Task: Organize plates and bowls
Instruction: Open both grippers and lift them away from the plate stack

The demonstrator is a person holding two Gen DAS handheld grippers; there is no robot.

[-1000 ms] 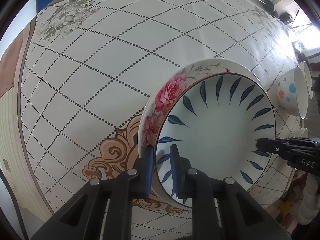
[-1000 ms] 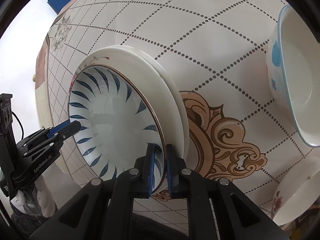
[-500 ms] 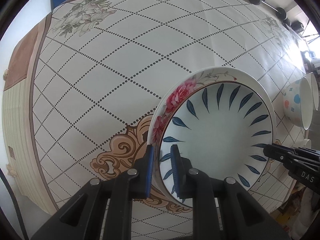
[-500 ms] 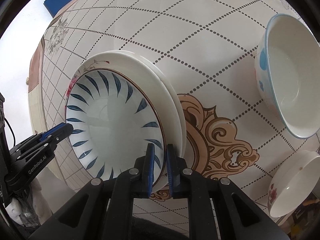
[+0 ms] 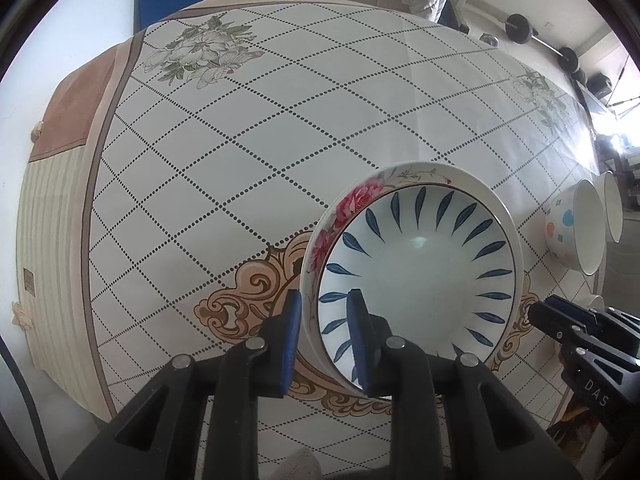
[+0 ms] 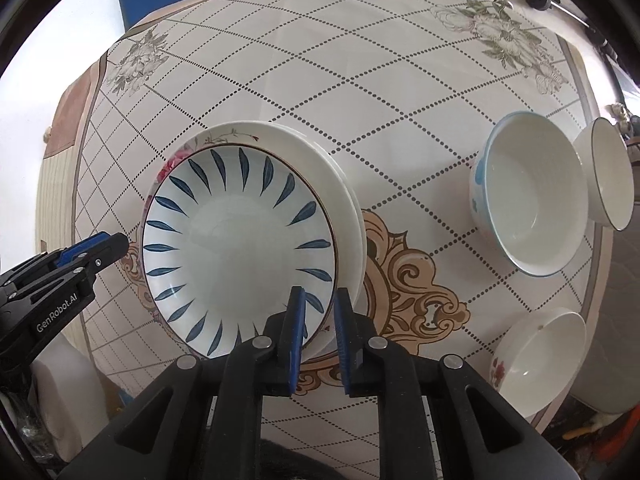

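The worktop carries a cloth with dotted diamonds, grey flowers and a tan scroll motif, and all the crockery sits on it. Near its middle lies the plate stack: a blue-leaf plate on top, a rose plate under it, and at least one more white rim below on the right. To the right of the stack, well apart, stands the dotted bowl with a pale blue rim, and just beside it a white bowl with a dark rim line. Nearer the edge sits a small flowered bowl. The left claw straddles the stack's left rim, one finger under the plates and one over the blue-leaf plate; the fingers are parted with a gap showing at the rim, so it is not clamping. The right claw straddles the right rim the same way, also parted and loose around the edge
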